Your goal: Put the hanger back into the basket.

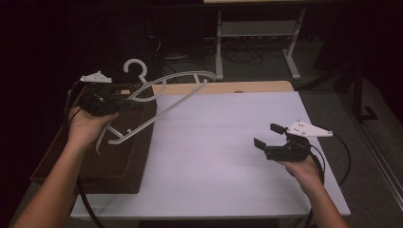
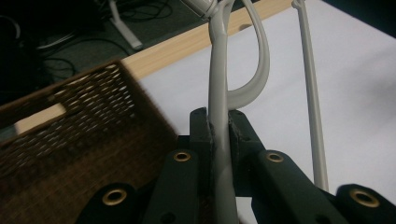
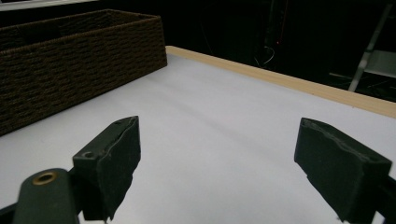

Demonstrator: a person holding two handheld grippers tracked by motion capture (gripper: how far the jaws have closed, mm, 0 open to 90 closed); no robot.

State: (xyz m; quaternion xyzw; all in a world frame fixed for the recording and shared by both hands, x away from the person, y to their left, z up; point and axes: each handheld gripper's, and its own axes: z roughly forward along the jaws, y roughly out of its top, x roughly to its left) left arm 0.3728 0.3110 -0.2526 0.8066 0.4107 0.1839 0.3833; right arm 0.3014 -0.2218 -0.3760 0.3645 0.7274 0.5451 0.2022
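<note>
Left gripper (image 1: 124, 101) holds a grey plastic hanger (image 1: 161, 102) in the air above the brown wicker basket (image 1: 114, 161); right gripper (image 1: 268, 137) is empty.

The high view shows the whole hanger — hook up, tilted, its lower end over the basket. The left gripper view shows the grip itself: the 2 jaws are closed tight on 1 bar of the hanger (image 2: 219, 121), with the basket (image 2: 70, 140) behind at the left. The right gripper view shows its jaws spread wide apart with nothing between them, low over the white table (image 3: 210, 140). The table (image 1: 223, 156) has a pale wooden far edge; the basket stands at its left side. The room is dark — cables and metal table legs (image 1: 256, 42) are on the floor behind.
</note>
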